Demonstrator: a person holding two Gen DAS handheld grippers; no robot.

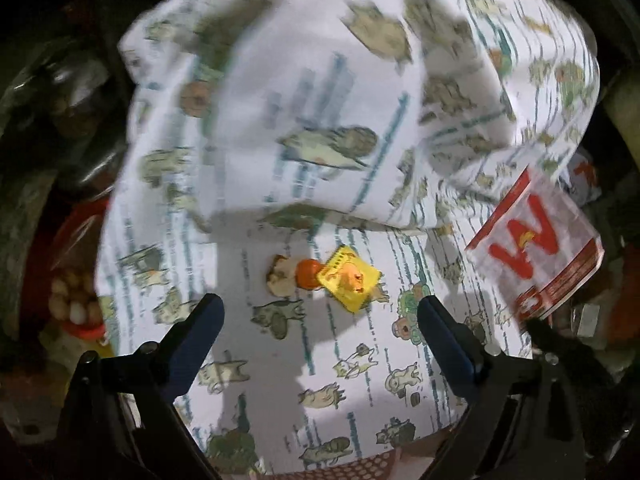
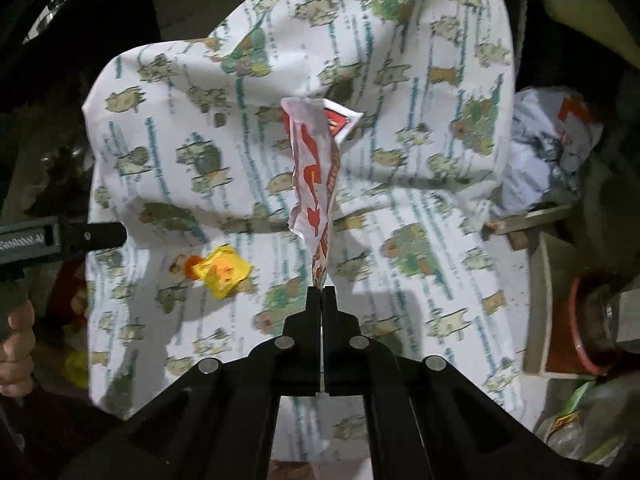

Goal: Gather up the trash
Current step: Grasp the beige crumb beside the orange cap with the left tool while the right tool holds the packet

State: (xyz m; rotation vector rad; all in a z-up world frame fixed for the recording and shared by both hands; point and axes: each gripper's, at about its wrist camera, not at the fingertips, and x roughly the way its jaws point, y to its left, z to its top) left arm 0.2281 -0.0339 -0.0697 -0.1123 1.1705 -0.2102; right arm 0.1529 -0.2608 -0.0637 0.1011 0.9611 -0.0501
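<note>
A red-and-white paper wrapper (image 2: pixel 314 184) hangs lifted above the printed white cloth (image 2: pixel 400 272), and my right gripper (image 2: pixel 321 289) is shut on its lower corner. The same wrapper (image 1: pixel 536 248) shows flat at the right of the left wrist view, with the right gripper's dark tip just below it. A small yellow packet (image 1: pixel 349 278) lies on the cloth (image 1: pixel 280 360) beside an orange cap (image 1: pixel 307 273) and a beige scrap (image 1: pixel 280 276). My left gripper (image 1: pixel 320 312) hovers open just short of that packet (image 2: pixel 224 272), nothing between its fingers.
A raised fold of the cloth (image 1: pixel 280 100) bulges behind the packet. Crumpled white paper with red print (image 2: pixel 548 144) lies at the cloth's right edge. A red-rimmed container (image 2: pixel 580 328) stands at right, and a bowl of pale round items (image 1: pixel 72 296) at left. A hand (image 2: pixel 16 352) grips the left tool.
</note>
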